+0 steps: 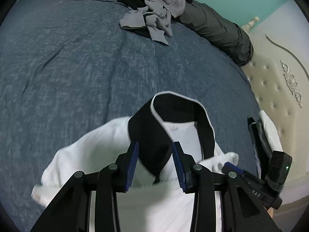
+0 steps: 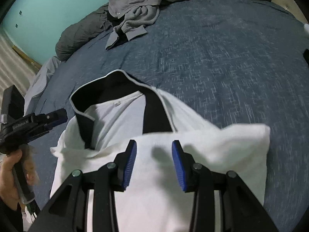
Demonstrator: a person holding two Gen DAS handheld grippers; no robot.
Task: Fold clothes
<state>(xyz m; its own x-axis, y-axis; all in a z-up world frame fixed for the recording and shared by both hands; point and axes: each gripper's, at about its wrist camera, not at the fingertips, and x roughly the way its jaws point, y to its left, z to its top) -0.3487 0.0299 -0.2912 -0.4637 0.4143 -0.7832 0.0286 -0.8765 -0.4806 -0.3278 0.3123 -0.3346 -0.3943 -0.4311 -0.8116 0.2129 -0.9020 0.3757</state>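
Blue bedspread (image 1: pixel 67 67) bears grey clothes (image 1: pixel 154 9) beyond white shirt (image 2: pixel 154 174); both grippers' fingers apart, unclamped.

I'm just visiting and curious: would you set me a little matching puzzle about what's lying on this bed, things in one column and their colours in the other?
Things:
1. shirt body
2. shirt collar
3. bedspread
4. crumpled garment at the far side of the bed

Colours:
A. grey
B. white
C. black with a thin white edge
D. mottled blue

Pairs: 1-B, 2-C, 3-D, 4-A
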